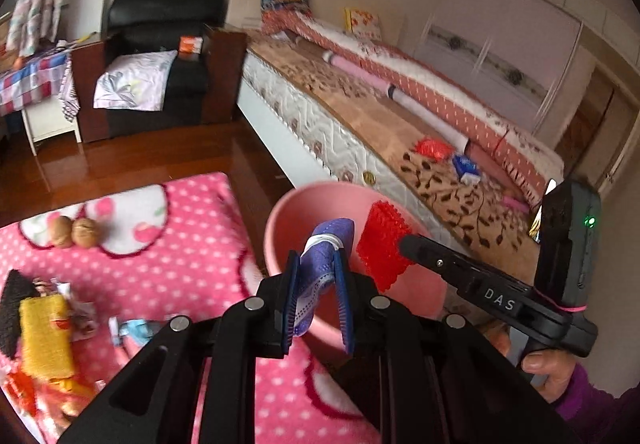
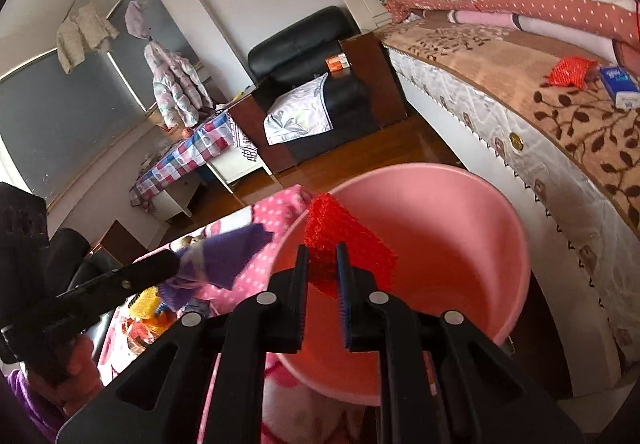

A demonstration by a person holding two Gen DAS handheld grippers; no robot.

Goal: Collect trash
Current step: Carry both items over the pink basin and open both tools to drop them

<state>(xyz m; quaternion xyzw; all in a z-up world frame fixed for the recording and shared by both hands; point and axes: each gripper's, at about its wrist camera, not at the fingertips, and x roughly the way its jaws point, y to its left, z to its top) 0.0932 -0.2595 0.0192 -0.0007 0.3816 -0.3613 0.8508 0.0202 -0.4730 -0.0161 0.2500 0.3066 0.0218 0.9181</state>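
Both tools clamp trash over the pink bucket (image 2: 460, 228): left tool (image 1: 318, 284) purple wrapper (image 1: 324, 244), right tool (image 2: 322, 276) red mesh (image 2: 340, 244).

A home bedroom; a long bed (image 1: 400, 115) with rolled quilts fills the right, a black armchair (image 1: 160, 55) stands upper left, jackets (image 2: 176, 83) hang at left.

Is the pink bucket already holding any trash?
No, the pink bucket shows a bare inside; the red mesh sits in the right gripper.
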